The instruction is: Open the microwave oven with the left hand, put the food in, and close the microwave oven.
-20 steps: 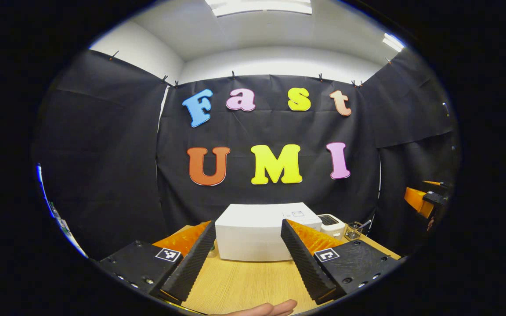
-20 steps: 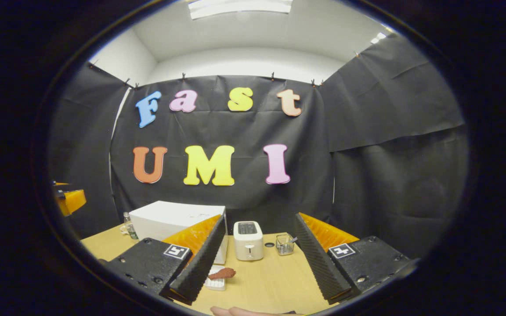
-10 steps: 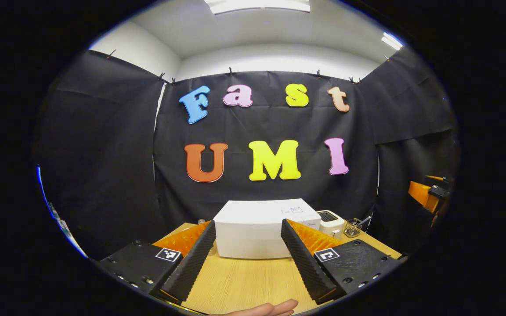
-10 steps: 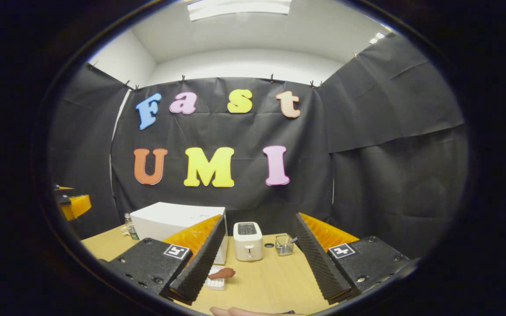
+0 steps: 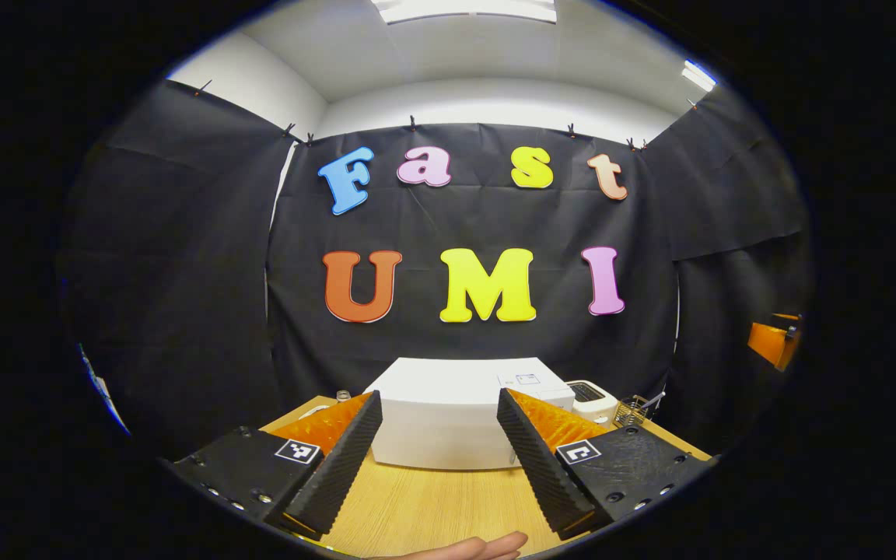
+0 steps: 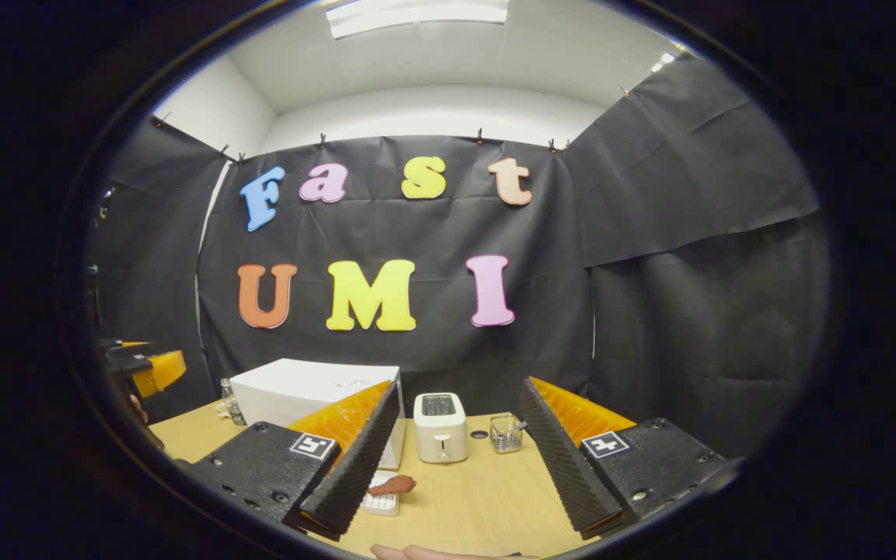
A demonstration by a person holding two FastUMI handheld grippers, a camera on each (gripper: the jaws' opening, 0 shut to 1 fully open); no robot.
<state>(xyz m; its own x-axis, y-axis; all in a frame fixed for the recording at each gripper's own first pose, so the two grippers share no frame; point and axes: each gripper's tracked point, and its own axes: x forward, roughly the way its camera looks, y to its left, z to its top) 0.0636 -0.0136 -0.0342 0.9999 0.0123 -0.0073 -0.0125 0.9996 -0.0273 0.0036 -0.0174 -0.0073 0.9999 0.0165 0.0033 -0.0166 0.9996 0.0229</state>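
Jaws of the left gripper [image 5: 436,459] and right gripper [image 6: 456,459] gape, empty, above the bench [image 6: 487,505]; microwave [image 5: 448,416] closed, food [image 6: 392,486] beside it.

Left gripper [image 5: 439,443] — two long wedge-shaped fingers [image 5: 337,470] with ribbed inner faces, each on a flat block with small round screws and a square black-and-white marker. Right gripper [image 6: 456,447] has the same build: ribbed wedge fingers [image 6: 355,467], blocks with screws, a square marker on each. Ridged orange panels back the fingers on both — a bare fingertip [image 5: 487,546] shows at the bottom edge
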